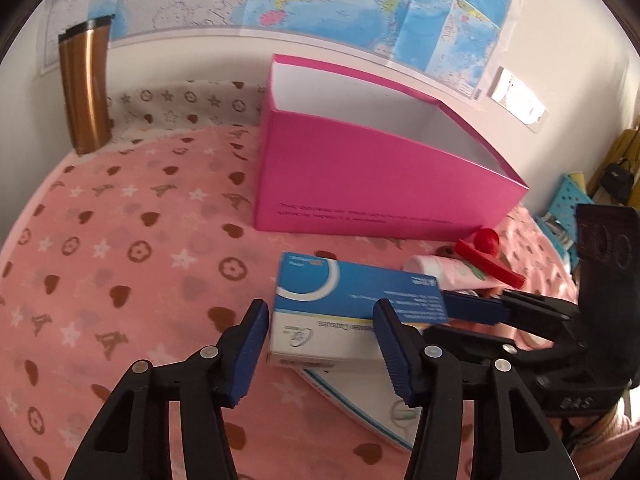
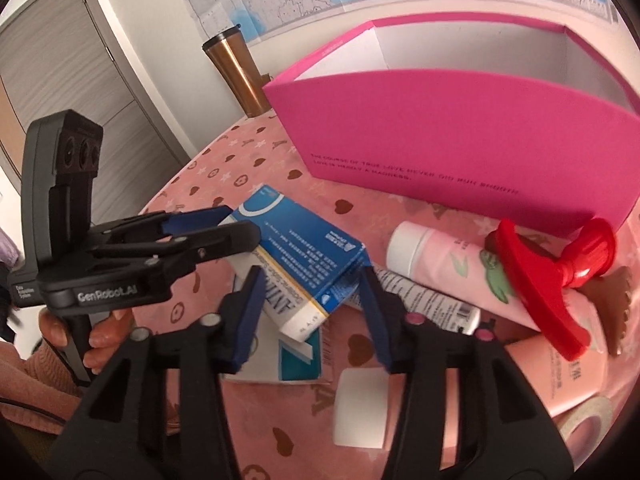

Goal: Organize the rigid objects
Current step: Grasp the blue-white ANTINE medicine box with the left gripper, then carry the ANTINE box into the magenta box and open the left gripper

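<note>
The blue-and-white carton lies on the pink cloth, at six o'clock from the pink box. The left gripper and right gripper both straddle it, jaws parted, pads not pressing.

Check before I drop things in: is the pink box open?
Open. The pink box has no lid; its white inner walls show from above.

Blue-white carton between left tongs
</note>
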Motion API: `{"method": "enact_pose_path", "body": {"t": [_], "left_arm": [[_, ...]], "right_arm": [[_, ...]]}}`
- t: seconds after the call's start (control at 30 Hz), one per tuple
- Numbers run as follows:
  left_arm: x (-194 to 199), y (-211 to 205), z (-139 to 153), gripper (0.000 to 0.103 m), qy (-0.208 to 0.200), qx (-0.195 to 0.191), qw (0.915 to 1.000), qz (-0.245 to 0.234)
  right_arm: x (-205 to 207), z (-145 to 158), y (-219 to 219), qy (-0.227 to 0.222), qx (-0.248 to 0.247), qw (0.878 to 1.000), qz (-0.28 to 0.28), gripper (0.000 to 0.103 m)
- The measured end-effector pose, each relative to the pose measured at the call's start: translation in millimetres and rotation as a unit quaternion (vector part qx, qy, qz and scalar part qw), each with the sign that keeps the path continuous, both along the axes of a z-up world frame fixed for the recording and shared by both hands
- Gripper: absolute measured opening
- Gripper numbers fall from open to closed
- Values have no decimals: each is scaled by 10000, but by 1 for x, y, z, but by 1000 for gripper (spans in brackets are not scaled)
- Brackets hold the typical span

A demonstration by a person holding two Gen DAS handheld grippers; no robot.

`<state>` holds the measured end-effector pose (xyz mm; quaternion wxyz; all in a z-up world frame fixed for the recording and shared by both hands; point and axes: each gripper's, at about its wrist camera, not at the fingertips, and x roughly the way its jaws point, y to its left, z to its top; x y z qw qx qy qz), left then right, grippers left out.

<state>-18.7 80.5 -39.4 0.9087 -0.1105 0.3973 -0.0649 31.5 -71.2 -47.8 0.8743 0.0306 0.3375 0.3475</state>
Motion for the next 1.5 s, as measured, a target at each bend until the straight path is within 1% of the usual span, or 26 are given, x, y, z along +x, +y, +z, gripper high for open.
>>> {"method": "enact_pose_path", "body": {"t": [0.17,0.27,0.33,0.5,0.7,0.9,0.97,1.03,1.2,1.33,1.43,1.5], "left_arm": [[0,-4,2,54,24,-33,10000,31],[4,-6,7,54,1,-91,9999,42],[7,-6,14,54,-105,-160,9998,31],[15,-9,35,54,-400,-149,9991,-2],[16,-15,56,54,-688,-123,9975,-108],[14,-17,74,54,-958,-186,9951,-148],[13,-17,83,54,-1083,-178,9938,-159],[15,-19,91,55,-1199,-83,9926,-170],[29,-20,104,56,-1356,132,9905,-175],[51,-16,107,56,-1382,161,9901,-172],[69,-13,102,56,-1295,182,9913,-157],[78,-13,98,56,-1231,229,9920,-148]], "right_arm": [[1,1,0,-24,-46,10000,-10,49],[1,8,-1,-96,-59,9999,-48,49],[1,15,-4,-200,-64,9997,-85,49],[0,31,-10,-441,-59,9989,-147,49],[-3,50,-22,-753,81,9969,-213,49],[-13,68,-26,-1125,83,9934,-215,49],[-13,74,-26,-1280,58,9915,-247,49],[-12,80,-25,-1383,61,9901,-228,49],[2,95,-23,-1630,-10,9863,-250,49],[27,102,-25,-1577,62,9872,-219,49],[44,103,-23,-1547,-22,9877,-223,49],[58,99,-22,-1422,-42,9896,-219,49]]}}
